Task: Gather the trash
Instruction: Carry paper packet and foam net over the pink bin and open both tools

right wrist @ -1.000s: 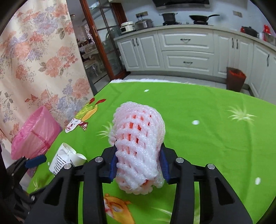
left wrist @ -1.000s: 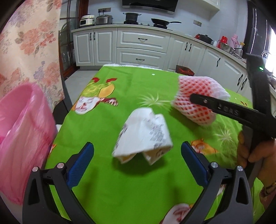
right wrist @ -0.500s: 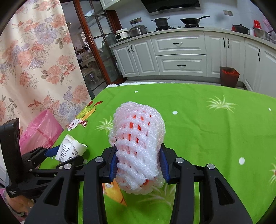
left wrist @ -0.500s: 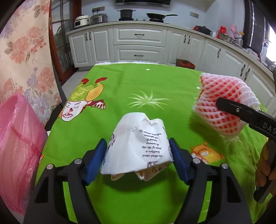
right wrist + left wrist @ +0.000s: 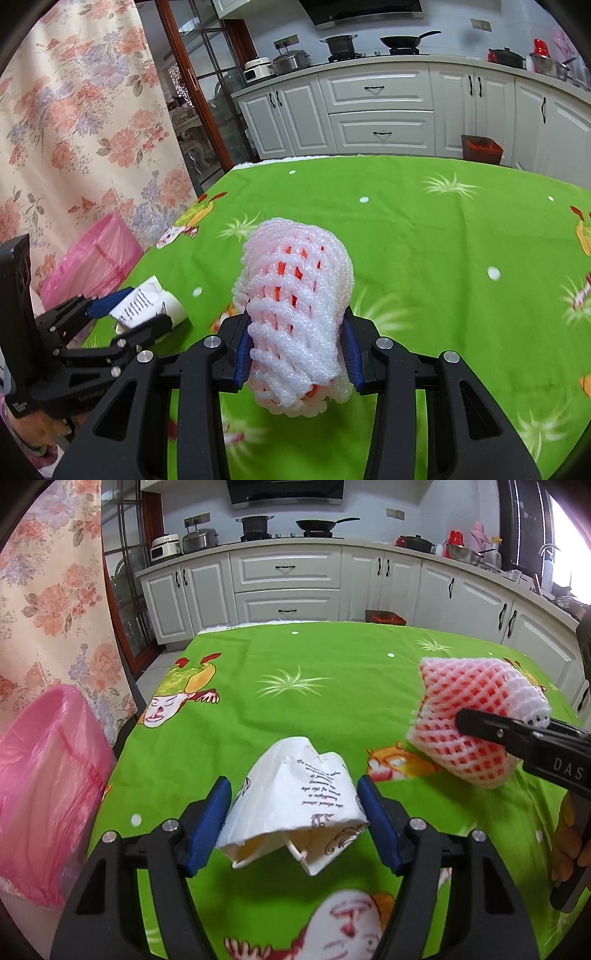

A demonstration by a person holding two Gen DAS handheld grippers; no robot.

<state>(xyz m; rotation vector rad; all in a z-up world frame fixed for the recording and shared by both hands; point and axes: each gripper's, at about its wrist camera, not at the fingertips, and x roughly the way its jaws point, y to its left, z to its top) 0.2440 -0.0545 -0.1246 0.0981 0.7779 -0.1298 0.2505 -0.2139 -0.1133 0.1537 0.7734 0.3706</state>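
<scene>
White kitchen cabinets [image 5: 288, 587] line the far wall, with pots and a wok on the counter above them. Nearer, a green cartoon-print tablecloth [image 5: 314, 709] covers the table. A pink trash bag [image 5: 48, 794] stands off the table's edge at nine o'clock in the left wrist view, below a floral curtain [image 5: 48, 602].

At six o'clock in that view the left gripper [image 5: 293, 823] has just been closing, and its blue pads now press on both sides of a crumpled white paper cup [image 5: 295, 805] with black lettering. The cup's crushed open end faces the camera, and it looks lifted slightly off the cloth, though that is hard to judge.

At three o'clock the right gripper [image 5: 295, 350] holds a white foam fruit net [image 5: 476, 720] with red showing through its mesh. In the right wrist view the net [image 5: 295, 325] stands upright between the narrowly set jaws, squeezed at its lower half and clear of the cloth. From there the left gripper [image 5: 144, 314] and cup [image 5: 147, 302] sit at eight o'clock, near the pink bag [image 5: 92, 258].
</scene>
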